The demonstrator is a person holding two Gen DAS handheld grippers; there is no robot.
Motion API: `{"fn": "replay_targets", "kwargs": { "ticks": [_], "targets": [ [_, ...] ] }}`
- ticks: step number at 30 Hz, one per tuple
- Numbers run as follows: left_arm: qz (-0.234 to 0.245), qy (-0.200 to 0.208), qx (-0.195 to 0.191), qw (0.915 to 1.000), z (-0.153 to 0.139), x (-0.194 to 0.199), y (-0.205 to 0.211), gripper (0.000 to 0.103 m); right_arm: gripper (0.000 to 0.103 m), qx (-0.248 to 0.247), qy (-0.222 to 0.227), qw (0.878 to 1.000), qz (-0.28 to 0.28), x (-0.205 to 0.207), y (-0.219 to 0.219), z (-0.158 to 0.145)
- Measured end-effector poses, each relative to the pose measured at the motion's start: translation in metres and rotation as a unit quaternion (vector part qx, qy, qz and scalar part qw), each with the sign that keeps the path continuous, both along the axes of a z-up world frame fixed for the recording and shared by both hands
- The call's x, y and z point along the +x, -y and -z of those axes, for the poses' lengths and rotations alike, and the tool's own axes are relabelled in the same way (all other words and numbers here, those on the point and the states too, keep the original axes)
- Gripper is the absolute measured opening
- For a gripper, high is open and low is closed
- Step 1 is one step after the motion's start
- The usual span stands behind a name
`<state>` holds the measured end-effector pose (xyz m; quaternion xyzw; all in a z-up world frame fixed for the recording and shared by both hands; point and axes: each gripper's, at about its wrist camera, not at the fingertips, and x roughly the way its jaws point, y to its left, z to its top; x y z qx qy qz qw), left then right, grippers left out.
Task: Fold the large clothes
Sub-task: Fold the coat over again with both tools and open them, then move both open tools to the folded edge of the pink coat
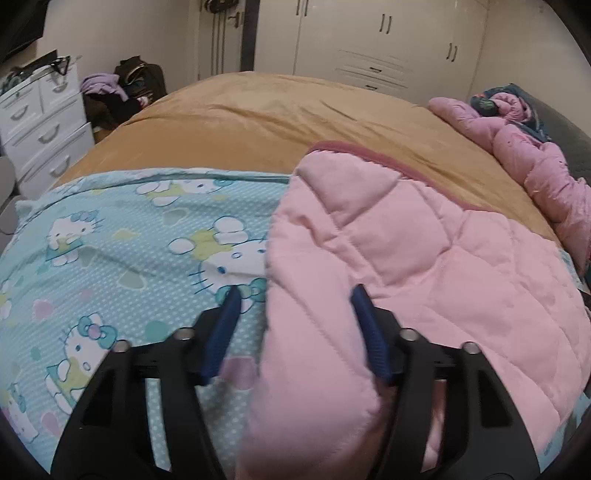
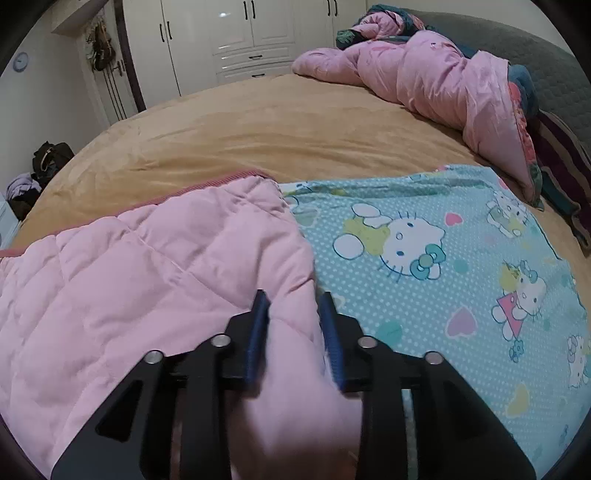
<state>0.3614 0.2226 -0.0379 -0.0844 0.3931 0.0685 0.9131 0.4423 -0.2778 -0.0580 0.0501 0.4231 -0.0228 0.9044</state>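
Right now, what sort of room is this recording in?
Almost certainly a home bedroom: a wide bed with a tan cover, built-in white wardrobes behind it, and a white chest of drawers beside it.

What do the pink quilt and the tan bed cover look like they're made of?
Pink quilt: looks like matte woven cotton or microfibre over soft padding, since the stitched diamonds puff between seams. Tan bed cover: probably plush fleece or velvet, with a faint napped sheen and soft shading. Both are guesses from looks alone.
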Motion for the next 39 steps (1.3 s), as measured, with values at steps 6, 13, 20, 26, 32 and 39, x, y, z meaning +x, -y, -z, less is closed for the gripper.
{"fn": "replay_targets", "kwargs": {
  "ticks": [6, 13, 20, 26, 32, 39],
  "targets": [
    [-0.016, -0.013, 0.025, 0.9995, -0.004, -0.008, -0.006, 0.087, 0.086, 0.019, -0.005, 1.000, -0.009, -0.015, 0.018, -0.012],
    [-0.009, -0.020, 0.008, 0.9997, -0.012, -0.029, -0.010, 0.094, 0.099, 0.066, 0.021, 0.992, -0.102, -0.056, 0.015, -0.038],
    [0.008, -0.019, -0.002, 0.9998, -0.019, -0.048, -0.007, 0.094, 0.099, 0.074, -0.001, 0.989, -0.131, -0.071, 0.016, -0.036],
    [0.011, -0.023, -0.014, 0.9996, -0.012, -0.049, -0.009, 0.094, 0.099, 0.088, -0.033, 0.986, -0.139, -0.063, 0.019, -0.017],
    [0.018, -0.038, -0.027, 0.9988, 0.004, -0.040, -0.009, 0.094, 0.099, 0.144, -0.067, 0.978, -0.138, -0.043, 0.021, 0.006],
    [0.032, -0.076, -0.115, 0.9899, 0.036, -0.016, -0.023, 0.095, 0.099, 0.191, -0.111, 0.964, -0.147, -0.017, 0.018, 0.027]
  ]
}}
